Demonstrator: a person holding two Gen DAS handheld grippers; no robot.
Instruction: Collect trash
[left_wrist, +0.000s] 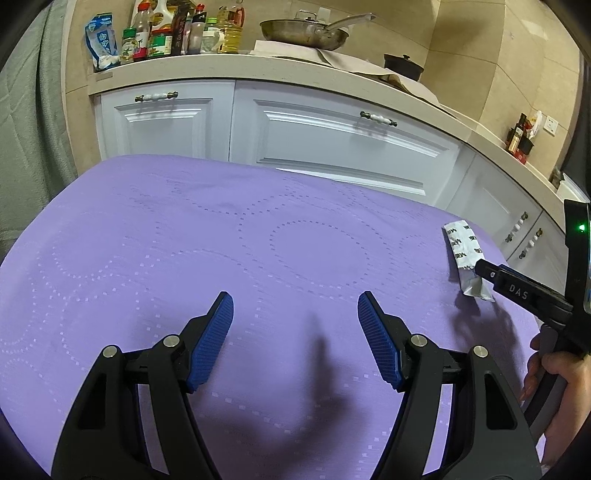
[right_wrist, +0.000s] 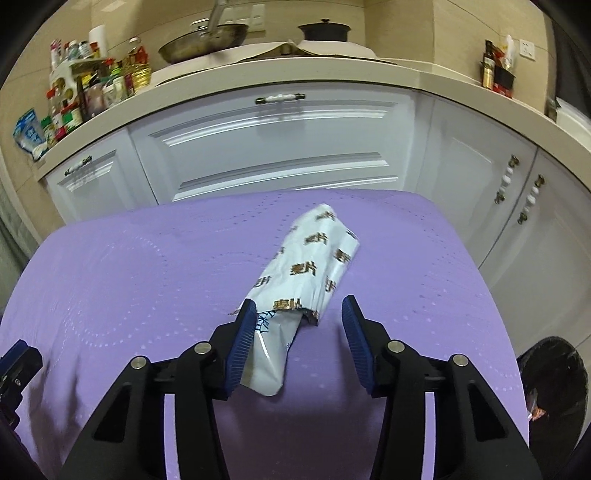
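Observation:
A crumpled white snack wrapper (right_wrist: 314, 258) with brown print lies on the purple tablecloth (right_wrist: 129, 277). My right gripper (right_wrist: 298, 302) straddles its near end. The left pad touches the wrapper's side and the right pad stands apart from it, so the jaws are open around it. In the left wrist view the same wrapper (left_wrist: 461, 247) is at the table's far right, with the right gripper (left_wrist: 480, 273) reaching onto its near end. My left gripper (left_wrist: 294, 299) hangs open over bare cloth with nothing between its fingers.
A black bin (right_wrist: 554, 380) lined with a dark bag stands beside the table at the right. White kitchen cabinets (left_wrist: 314, 140) run behind the table, with bottles, a pan and a pot on the counter. A hand (left_wrist: 554, 376) holds the right gripper's handle.

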